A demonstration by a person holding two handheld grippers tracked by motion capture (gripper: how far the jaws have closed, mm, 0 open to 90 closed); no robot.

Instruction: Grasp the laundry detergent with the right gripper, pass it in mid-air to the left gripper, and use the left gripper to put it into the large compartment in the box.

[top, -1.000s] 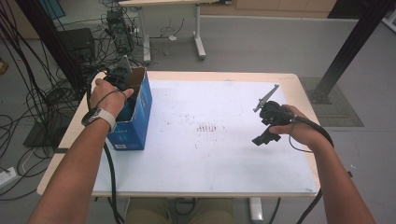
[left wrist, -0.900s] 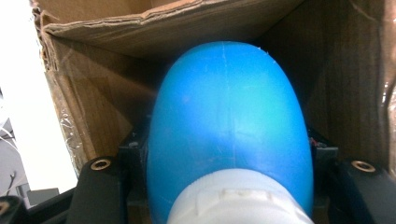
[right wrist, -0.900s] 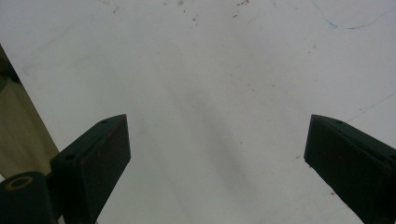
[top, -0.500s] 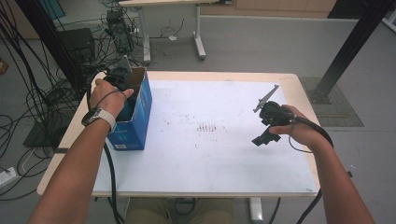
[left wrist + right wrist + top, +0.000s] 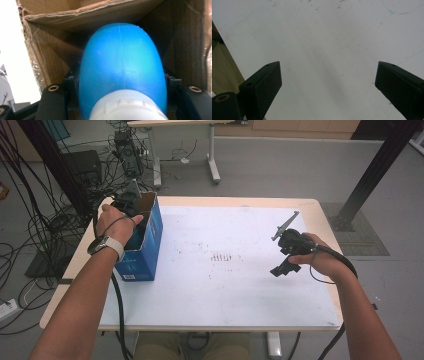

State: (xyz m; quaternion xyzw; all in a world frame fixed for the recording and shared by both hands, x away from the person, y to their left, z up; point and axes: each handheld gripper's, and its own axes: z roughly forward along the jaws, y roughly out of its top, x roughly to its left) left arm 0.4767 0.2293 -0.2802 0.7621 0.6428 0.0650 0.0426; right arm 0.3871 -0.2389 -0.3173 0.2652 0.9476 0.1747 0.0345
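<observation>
Left claw easing open around one blue bottle inside one cardboard box, right claw released over one table.

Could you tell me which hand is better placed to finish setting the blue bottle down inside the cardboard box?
The left. Its claw is already inside the box, with the blue bottle between its jaws, which have just been opening. The right claw hangs open over the bare table, far from the box.

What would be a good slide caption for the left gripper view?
Left gripper lowering a blue plastic bottle with white cap into a brown cardboard box.
</observation>
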